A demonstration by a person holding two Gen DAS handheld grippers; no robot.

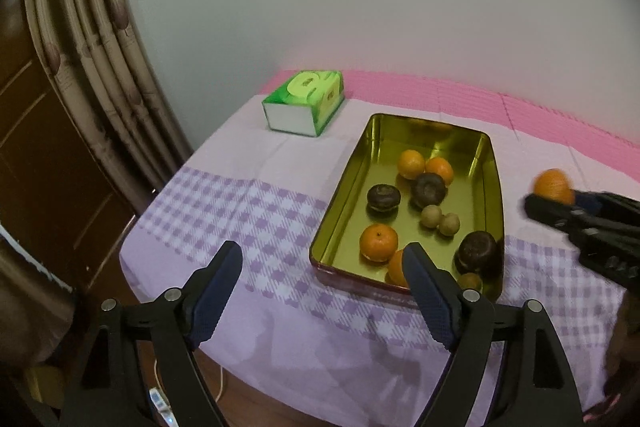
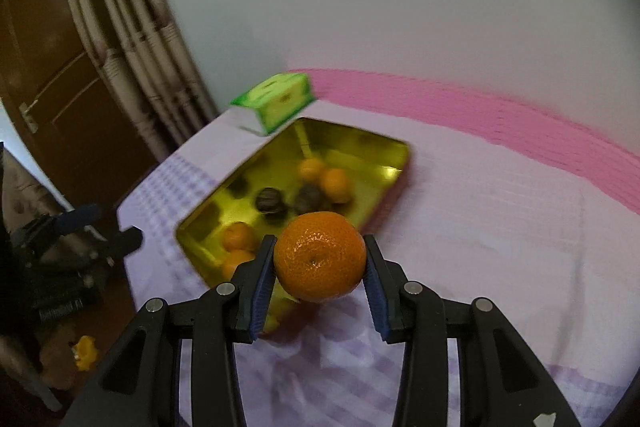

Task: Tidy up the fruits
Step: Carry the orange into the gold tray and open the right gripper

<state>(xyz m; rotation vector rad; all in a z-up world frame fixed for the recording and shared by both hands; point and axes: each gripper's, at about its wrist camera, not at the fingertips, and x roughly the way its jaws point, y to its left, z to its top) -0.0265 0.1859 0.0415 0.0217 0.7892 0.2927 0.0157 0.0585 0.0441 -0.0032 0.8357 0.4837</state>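
Right hand-held gripper (image 2: 320, 269): jaws clamped on a mandarin (image 2: 320, 255), one blue pad on each flank, stem end facing the camera. Fruit is carried in the air, just off the near right corner of the gold tin (image 2: 394, 157); the background is smeared, consistent with travel.

Left hand-held gripper (image 1: 322, 267): jaws apart, nothing between the pads, hanging over the near left edge of the tin (image 1: 340, 187).

Tin contents (left wrist view): four mandarins, one (image 1: 378, 242) near the front and one partly hidden by the left pad; three dark round fruits (image 1: 384, 200) (possibly mangosteens, not certain); a few small tan-green ones (image 1: 431, 216). The tin sits on a checked lilac cloth (image 1: 248, 227) over the surface. A green tissue box (image 1: 304, 101) stands beyond its far left corner.

Handling estimate:
- Mandarin: light, soft-skinned, slightly yielding; loose peel may shift under the pads.
- Round, so it can roll out of a shallow pinch. The present hold across the widest girth looks right.
- Bruises under hard squeeze; a moderate clamp should do.
- Judged best set down low onto bare tin floor (it would roll and knock neighbours if dropped).
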